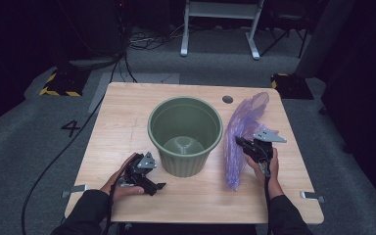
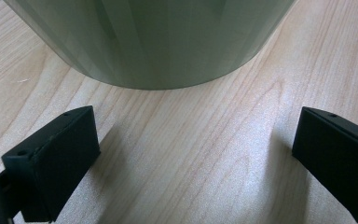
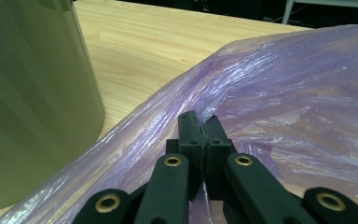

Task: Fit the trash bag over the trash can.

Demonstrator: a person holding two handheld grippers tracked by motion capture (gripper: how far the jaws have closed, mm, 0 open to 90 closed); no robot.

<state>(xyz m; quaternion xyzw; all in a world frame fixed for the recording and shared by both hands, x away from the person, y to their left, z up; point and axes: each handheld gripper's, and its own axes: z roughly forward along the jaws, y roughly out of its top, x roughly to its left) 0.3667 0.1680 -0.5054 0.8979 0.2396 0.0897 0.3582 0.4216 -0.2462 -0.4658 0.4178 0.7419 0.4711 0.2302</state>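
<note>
A green plastic bin (image 1: 185,135) stands upright and empty in the middle of the wooden table (image 1: 127,112). To its right lies a thin purple plastic bag (image 1: 242,132), stretched from the back right toward the front. My right gripper (image 1: 241,142) has its jaws shut on a fold of the purple bag (image 3: 284,93), with the bin's wall (image 3: 32,102) close at the left. My left gripper (image 1: 160,186) rests low on the table at the bin's front left. Its jaws stand wide open with bare wood between them (image 2: 193,154), facing the bin's base (image 2: 158,42).
A round cable hole (image 1: 227,99) sits near the table's back edge. Metal clamps (image 1: 311,196) grip the front edge on both sides. Beyond the table lie grey floor, cables and a white frame (image 1: 220,24). Cables trail from both grippers.
</note>
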